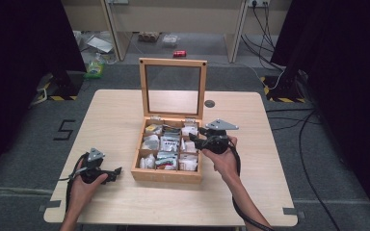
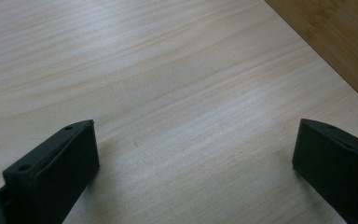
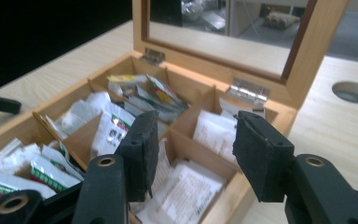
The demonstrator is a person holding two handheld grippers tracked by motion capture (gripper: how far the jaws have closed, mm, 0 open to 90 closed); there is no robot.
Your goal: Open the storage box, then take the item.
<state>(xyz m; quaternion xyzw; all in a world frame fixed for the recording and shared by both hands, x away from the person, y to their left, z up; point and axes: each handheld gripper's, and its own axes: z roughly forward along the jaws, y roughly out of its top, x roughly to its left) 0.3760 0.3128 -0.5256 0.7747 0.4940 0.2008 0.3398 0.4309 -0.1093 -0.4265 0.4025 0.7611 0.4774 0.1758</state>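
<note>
Pale table (image 1: 125,110) is bearing an open box (image 1: 166,176); right gripper (image 3: 193,149), jaws apart and empty, is nearing the packets (image 3: 205,133), next needing one pinched; left gripper (image 2: 193,163) is idling, jaws apart.

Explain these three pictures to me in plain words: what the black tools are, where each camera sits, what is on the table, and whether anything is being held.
A person sits at a light wooden table with a hand-held two-jaw gripper in each hand. The high view looks down from above them. The other two pictures come from cameras riding on the grippers, looking along their black jaws.

In the middle stands a wooden box, its glass-paned lid upright, its compartments full of small paper packets.

The left gripper hovers open above bare table beside the box. The right gripper is over the box's right side, jaws apart above the packets. Neither holds anything.
</note>
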